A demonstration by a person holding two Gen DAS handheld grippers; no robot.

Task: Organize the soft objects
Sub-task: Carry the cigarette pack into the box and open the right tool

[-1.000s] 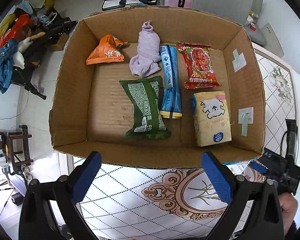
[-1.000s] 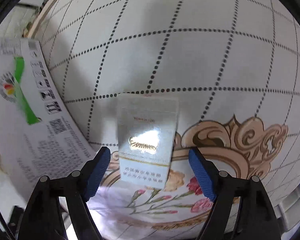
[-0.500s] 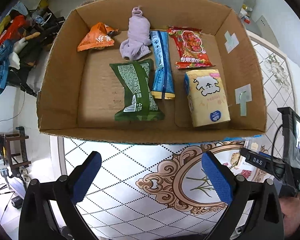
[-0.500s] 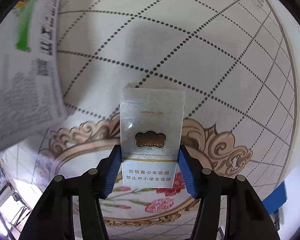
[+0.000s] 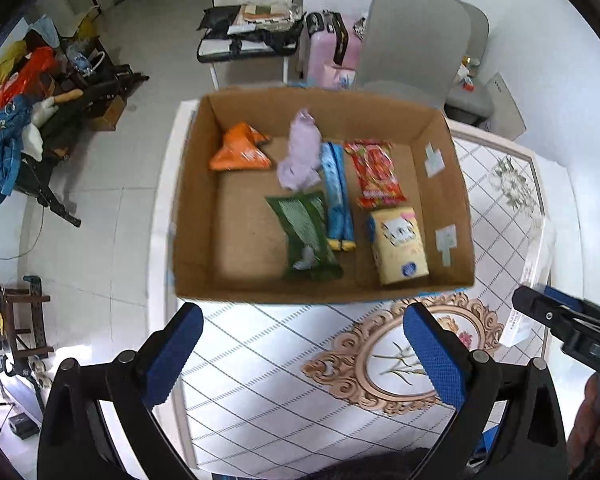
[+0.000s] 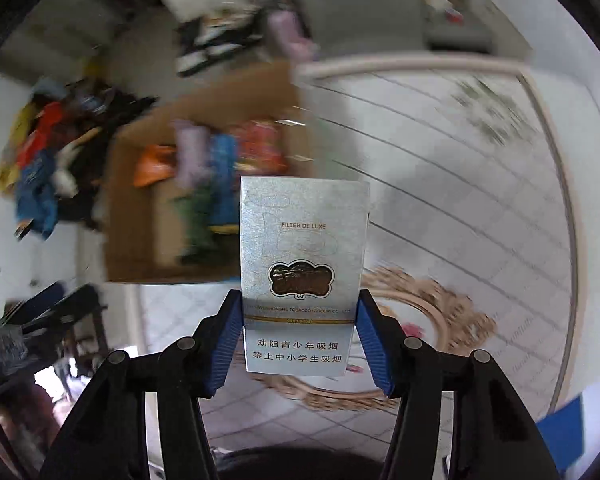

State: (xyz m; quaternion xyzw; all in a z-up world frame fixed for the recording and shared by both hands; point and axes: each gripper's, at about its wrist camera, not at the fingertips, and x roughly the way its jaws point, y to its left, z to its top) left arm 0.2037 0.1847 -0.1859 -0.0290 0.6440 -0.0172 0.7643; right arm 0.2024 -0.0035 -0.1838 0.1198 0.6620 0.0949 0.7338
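We are now carrying the silver cigarette pack (image 6: 304, 276), clamped in the right claw (image 6: 300, 336) and lifted off the counter (image 5: 284, 368) toward the cardboard box (image 5: 196, 216), while the left claw (image 5: 300, 356) is hanging spread apart, empty, just short of the box.

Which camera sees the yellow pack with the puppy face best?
The left wrist view: the yellow pack lies unobstructed in the cardboard box. In the right wrist view the box is blurred, and the cigarette pack covers that corner.
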